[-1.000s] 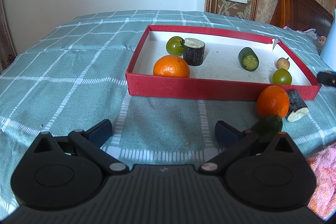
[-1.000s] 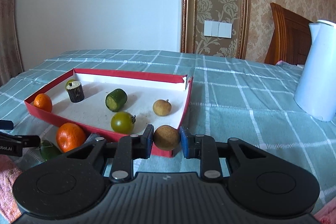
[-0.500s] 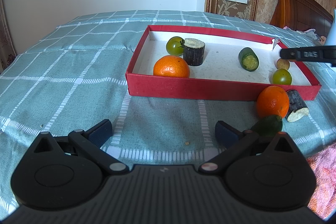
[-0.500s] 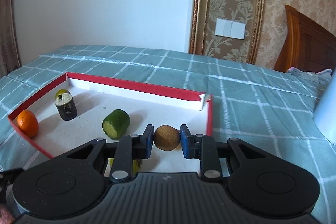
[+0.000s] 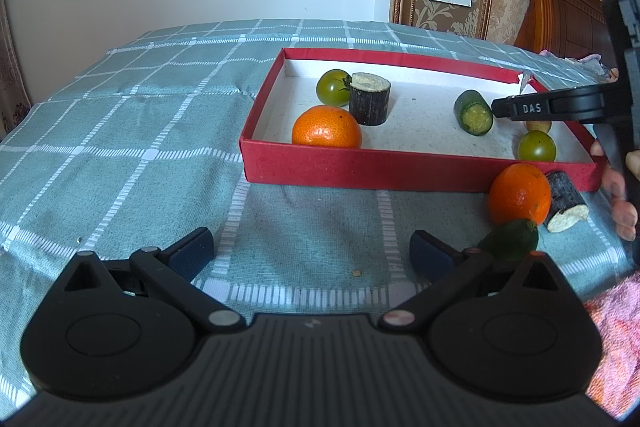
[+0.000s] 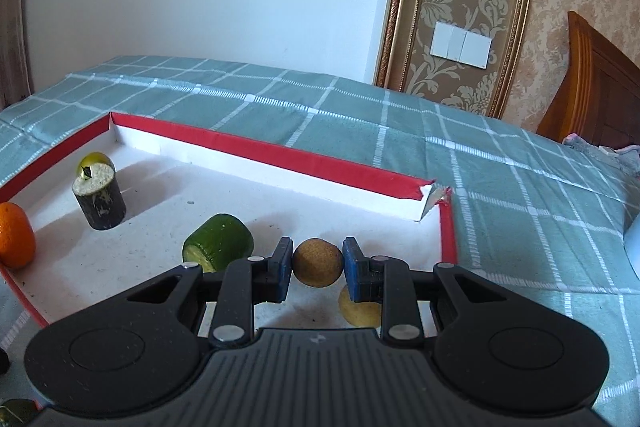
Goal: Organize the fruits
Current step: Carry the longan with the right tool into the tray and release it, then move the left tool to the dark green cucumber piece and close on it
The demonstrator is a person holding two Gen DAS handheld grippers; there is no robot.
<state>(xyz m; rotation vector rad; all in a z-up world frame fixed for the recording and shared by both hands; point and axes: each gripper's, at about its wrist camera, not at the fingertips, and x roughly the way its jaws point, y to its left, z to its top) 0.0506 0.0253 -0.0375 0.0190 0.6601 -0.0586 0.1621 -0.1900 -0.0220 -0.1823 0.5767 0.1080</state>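
R gripper (image 6: pixel 317 263) is clamped on a small round brown fruit (image 6: pixel 317 262), both blue pads pressed against its sides, and it hangs over the right end of the red tray (image 6: pixel 280 157), w/ the white tray floor showing beneath. Just below and right of the held fruit, partly hidden by the R pad, sits a second small yellowish fruit (image 6: pixel 358 309) on the tray floor. Left of the gripper a cut cucumber piece (image 6: pixel 218 243) lies on its side in the tray. Further left a dark stump-like sugarcane piece (image 6: pixel 99 197) stands upright w/ a green tomato (image 6: pixel 94 159) touching it from behind, and an orange (image 6: pixel 15 235) sits at the tray's left edge. From the left wrist cam, L gripper (image 5: pixel 312 253) is spread wide open w/ nothing between its pads, hovering over the green checked cloth (image 5: pixel 120 147) in front of the tray. That view shows the R gripper's black arm coming in from the right above the tray, a person's fingers (image 5: pixel 620 203) wrapped on its handle. Another green tomato (image 5: pixel 537 145) sits in the tray's near-right corner. Outside the tray, against its front wall: a second orange (image 5: pixel 519 194), a second sugarcane piece (image 5: pixel 566 201) lying tilted just right of it, touching, and a dark green fruit (image 5: pixel 510 239) in front of the orange, partly hidden by the L gripper's finger. A pink towel (image 5: pixel 616 331) shows at the far lower right.
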